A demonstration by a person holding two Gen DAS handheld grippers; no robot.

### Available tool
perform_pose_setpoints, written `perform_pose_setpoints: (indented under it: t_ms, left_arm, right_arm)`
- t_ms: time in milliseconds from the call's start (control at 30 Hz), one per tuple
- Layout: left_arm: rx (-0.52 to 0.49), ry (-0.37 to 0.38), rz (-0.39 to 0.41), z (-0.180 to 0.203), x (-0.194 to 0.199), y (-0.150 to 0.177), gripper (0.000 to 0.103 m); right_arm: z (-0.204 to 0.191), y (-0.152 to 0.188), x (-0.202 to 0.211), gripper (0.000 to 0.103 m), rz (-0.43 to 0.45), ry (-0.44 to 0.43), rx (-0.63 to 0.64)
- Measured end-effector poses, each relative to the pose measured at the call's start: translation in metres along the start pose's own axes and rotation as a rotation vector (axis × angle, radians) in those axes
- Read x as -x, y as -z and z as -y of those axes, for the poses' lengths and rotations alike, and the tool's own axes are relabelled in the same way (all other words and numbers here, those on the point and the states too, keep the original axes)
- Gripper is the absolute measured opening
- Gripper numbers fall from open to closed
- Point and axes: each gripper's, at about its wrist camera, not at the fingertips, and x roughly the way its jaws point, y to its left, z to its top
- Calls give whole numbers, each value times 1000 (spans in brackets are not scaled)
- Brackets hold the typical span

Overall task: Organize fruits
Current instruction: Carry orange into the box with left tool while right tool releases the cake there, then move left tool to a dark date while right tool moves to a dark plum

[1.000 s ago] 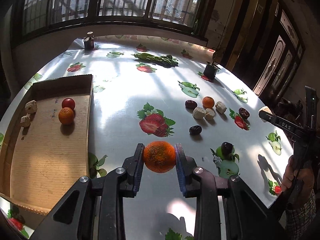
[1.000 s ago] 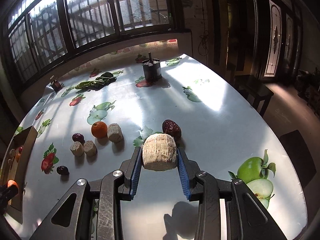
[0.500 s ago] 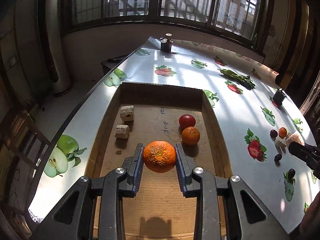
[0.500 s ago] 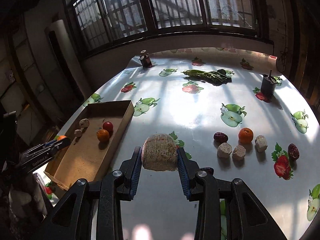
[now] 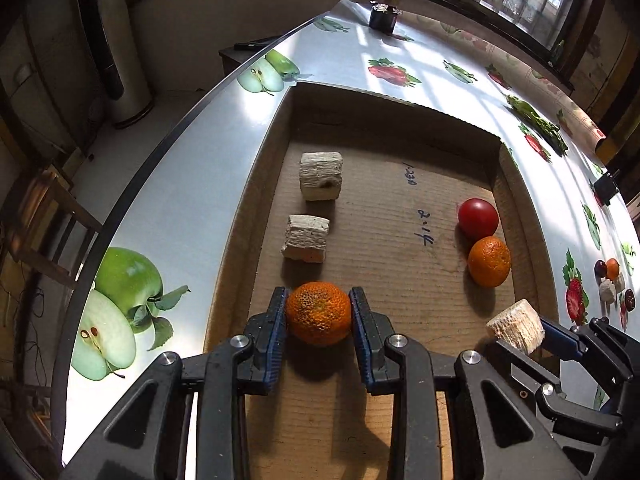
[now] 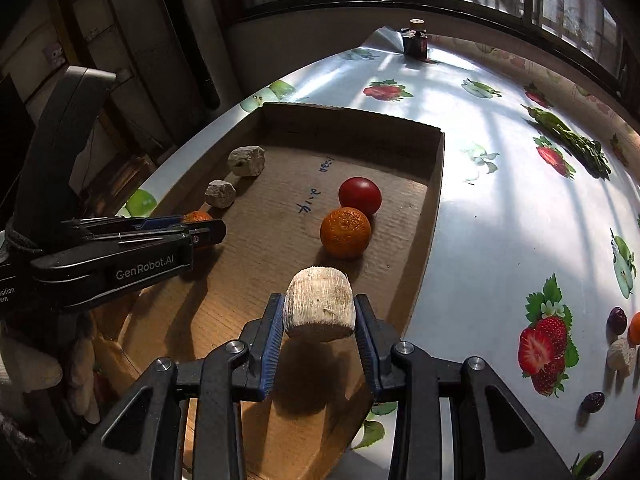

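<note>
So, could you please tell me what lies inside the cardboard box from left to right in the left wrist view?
Two pale chunks → held orange in the left gripper → loose orange → right gripper's pale cylinder, over the box's right edge.
</note>
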Motion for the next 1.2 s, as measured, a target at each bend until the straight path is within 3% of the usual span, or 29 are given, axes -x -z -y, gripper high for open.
perform_pose_setpoints:
  t_ms: [267,433,700,967,1200]
  left_arm:
    - [20,4,19,-6,0,-5,31]
    - [38,30,67,-10,15,-4,45]
    - [83,69,219,-8,74,11,67]
    - [87,162,255,18,104,41,69]
    - [27,177,254,53,115,54,69]
  right_arm:
    - [-6,-7,-16,38,-5,40,31]
    - [-8,-11,-14,42,7,52,31]
    - [0,-9,17,49,80,20,-24]
    - [22,16,59,57,146,6,-91]
    - [73,50,105,57,200,52,-177]
